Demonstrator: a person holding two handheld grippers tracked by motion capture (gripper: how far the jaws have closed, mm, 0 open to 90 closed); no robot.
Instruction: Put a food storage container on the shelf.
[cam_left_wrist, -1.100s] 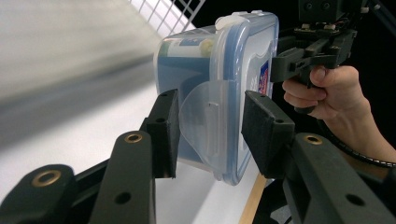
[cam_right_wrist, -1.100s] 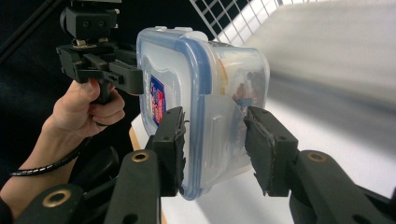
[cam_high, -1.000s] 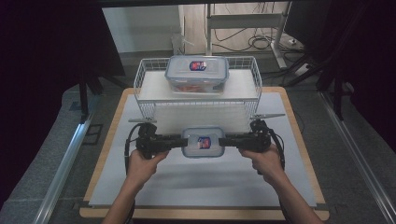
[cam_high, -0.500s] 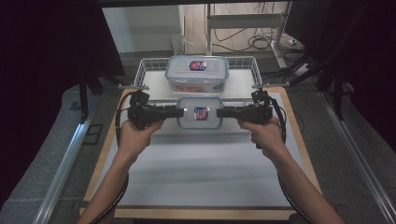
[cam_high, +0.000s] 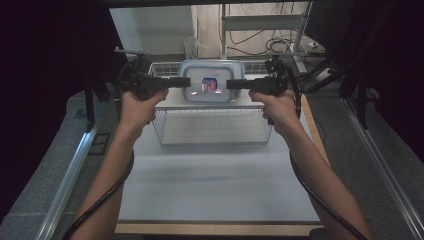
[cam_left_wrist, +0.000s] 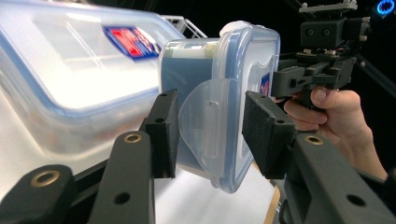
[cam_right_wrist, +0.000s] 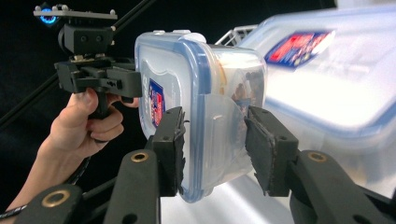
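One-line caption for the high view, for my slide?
Left gripper and right gripper hold a small lidded container by its ends above the wire basket.

small box (cam_high: 209, 85) – between claws | above basket (cam_high: 215, 127) – on table (cam_high: 210, 185)

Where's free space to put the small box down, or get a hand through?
The white mat is bare from the basket's front wall to the table's near edge, between the forearms. Crowded: the basket, where the large container lies under the small box clamped by the left gripper and right gripper.
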